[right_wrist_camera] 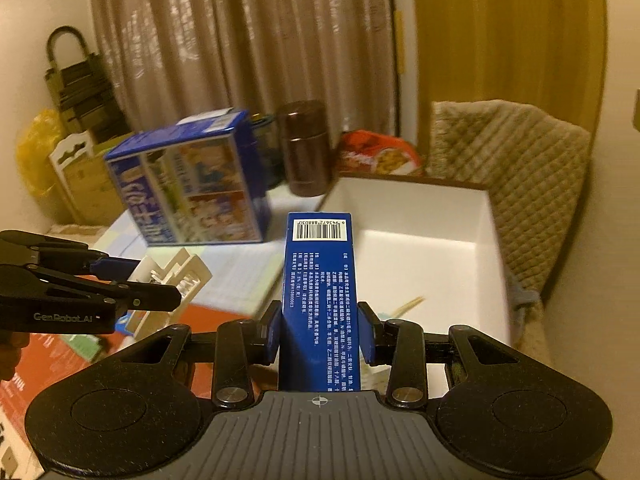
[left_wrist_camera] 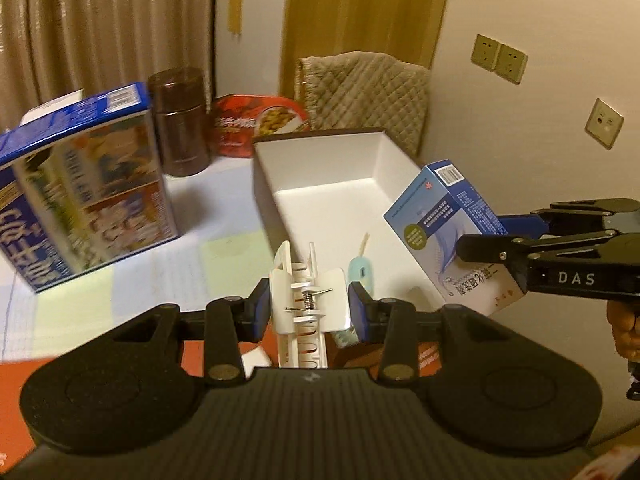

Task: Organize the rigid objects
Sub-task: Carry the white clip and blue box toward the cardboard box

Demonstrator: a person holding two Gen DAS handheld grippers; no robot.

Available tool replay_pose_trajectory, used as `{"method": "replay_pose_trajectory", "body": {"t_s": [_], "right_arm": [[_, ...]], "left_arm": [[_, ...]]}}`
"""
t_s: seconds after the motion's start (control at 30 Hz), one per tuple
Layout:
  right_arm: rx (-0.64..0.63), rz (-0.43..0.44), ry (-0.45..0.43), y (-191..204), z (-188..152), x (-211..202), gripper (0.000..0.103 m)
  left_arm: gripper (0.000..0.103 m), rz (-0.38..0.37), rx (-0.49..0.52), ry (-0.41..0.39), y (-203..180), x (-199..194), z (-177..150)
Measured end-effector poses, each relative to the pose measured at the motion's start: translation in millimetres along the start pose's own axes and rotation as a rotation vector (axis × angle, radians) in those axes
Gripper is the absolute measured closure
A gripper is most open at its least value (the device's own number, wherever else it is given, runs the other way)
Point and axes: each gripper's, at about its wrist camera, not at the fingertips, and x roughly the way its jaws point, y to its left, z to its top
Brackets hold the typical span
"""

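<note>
A pale checked tabletop (left_wrist_camera: 224, 256) is seen before beige curtains (right_wrist_camera: 224, 40), bearing an open white rectangular box (left_wrist_camera: 280, 200). Beside that box, a white plastic claw clip (left_wrist_camera: 306, 300) is clamped by the left hand-held gripper (left_wrist_camera: 309, 312), and a slim blue cardboard carton (right_wrist_camera: 320, 300), long axis pointing away along the fingers, by the right hand-held gripper (right_wrist_camera: 320, 336).

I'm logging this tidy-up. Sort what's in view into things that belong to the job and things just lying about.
Part of the job:
- white hair claw, held in the left gripper
- small blue box, held in the right gripper
- open white box

Probably just lying about:
- large blue carton
- brown flask
- red snack bag
- quilted chair
</note>
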Motion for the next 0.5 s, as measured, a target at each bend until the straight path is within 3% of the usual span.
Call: {"method": "replay_pose_trajectory", "body": {"t_s": [0.5], "right_arm": [[0.046,-0.123,0.021,-69.6,17.4,28.2,0.068]], "left_arm": [[0.067,-0.018,0.011,0.062,-24.7,75.2,43.3]]}}
